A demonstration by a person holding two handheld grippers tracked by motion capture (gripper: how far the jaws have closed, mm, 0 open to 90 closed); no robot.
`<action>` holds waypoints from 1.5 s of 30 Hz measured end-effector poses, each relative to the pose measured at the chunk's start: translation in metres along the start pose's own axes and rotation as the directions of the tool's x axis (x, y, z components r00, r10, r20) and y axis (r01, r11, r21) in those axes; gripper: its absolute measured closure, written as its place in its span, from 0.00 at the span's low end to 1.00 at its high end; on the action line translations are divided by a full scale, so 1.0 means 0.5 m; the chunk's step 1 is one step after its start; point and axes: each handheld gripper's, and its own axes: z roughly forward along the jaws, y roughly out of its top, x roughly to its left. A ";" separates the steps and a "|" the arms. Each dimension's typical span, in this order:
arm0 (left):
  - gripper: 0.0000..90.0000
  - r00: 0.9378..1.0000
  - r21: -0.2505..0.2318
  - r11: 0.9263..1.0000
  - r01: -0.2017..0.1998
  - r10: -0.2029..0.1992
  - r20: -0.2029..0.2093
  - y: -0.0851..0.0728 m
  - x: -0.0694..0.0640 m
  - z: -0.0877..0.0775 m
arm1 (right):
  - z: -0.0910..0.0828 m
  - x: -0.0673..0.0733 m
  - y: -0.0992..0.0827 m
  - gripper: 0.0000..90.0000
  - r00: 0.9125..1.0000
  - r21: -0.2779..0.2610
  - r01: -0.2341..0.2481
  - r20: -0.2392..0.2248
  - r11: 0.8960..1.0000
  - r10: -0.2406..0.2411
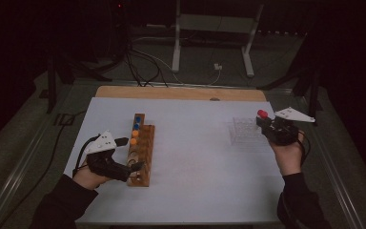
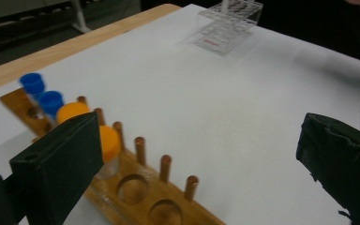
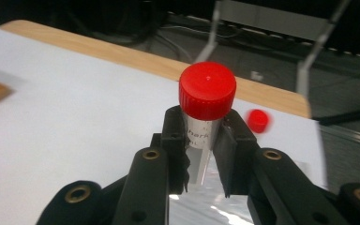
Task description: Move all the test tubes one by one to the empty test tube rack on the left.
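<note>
Left side of the white sheet point(image 1: 195, 162): wooden rack point(image 1: 141, 152) lying lengthwise away from the person, with a row of pegs point(image 2: 164, 167) along one side; six pegs counted in the left gripper view. Capped tubes standing in the rack: two blue caps point(image 2: 42, 93) at the far end, then two orange caps point(image 2: 89, 124) nearer; four tubes in all. Two empty holes point(image 2: 133, 187) visible at the near end in that view. Left gripper point(image 1: 124, 167) sits at the near end of the rack, jaws spread wide, nothing between them; its left jaw is just beside the nearer orange cap, whether touching I cannot tell. No writing legible on the rack. Right side: clear plastic rack point(image 1: 245, 130) on the sheet, a gridded top, cells too faint to count. Right gripper point(image 1: 262, 120) hovers at the clear rack's right edge, jaws closed narrow on one tube point(image 3: 201, 136) with a red cap point(image 3: 207, 90), held upright below the cap. Printed label on the tube reads partly "hark"; the rest is hidden by the jaws. A second red cap point(image 3: 258, 120), blurred, shows beyond on the sheet. Red caps: two.
</note>
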 end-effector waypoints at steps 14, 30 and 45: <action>0.02 0.999 0.003 1.000 -0.006 0.006 0.039 0.032 -0.016 0.027 | -0.004 0.151 -0.012 0.82 0.972 -0.012 0.112 -0.207 0.994 -0.112; 0.04 0.995 0.010 0.999 -0.040 0.039 0.089 0.079 -0.047 0.073 | -0.002 0.290 -0.023 0.82 0.896 -0.037 0.228 -0.384 0.973 -0.224; 0.20 0.990 -0.026 0.999 -0.023 0.026 0.141 0.111 -0.073 0.120 | -0.006 0.360 -0.037 0.82 0.839 -0.062 0.278 -0.470 0.959 -0.273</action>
